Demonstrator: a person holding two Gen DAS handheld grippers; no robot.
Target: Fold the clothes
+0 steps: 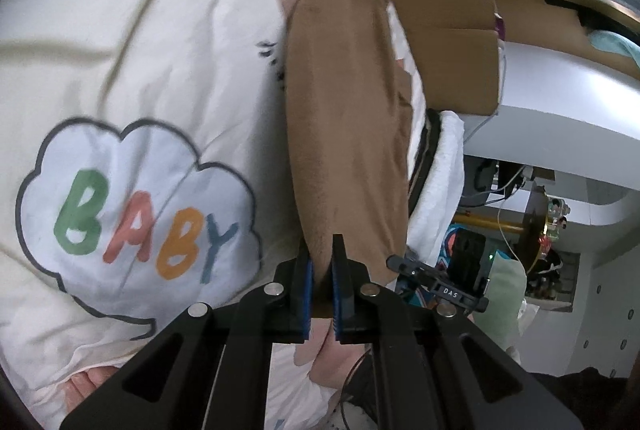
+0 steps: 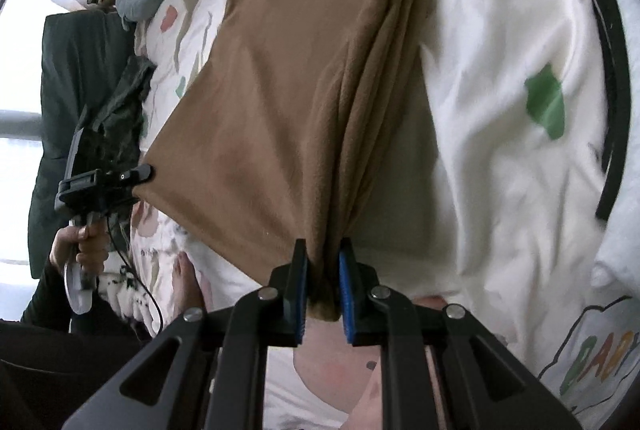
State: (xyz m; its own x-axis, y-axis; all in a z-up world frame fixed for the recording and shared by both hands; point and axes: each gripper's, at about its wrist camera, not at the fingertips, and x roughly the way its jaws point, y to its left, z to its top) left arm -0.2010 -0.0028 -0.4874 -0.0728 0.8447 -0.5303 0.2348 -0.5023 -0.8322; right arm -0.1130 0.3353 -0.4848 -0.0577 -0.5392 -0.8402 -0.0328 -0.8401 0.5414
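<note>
- Nearest the lens, blue pads on my left tongs (image 1: pixel 321 270) are pinched nearly together on one corner of the brown fleece garment (image 1: pixel 344 118), which runs away from me as a narrow taut strip.
- Likewise my right tongs (image 2: pixel 323 270) are clamped on a bunched edge of the same garment (image 2: pixel 280 82); several layers gather into pleats right at the pads.
- Holding two corners at once keeps the cloth stretched between my hands, so I judge it can be carried over as one clean fold.
- Its far end lies on the bed, on the cream quilt (image 1: pixel 132 42) with the "BABY" cloud print (image 1: pixel 136 214).
- Beyond the bed stands a cardboard box (image 1: pixel 440 2), clear of the fold.
</note>
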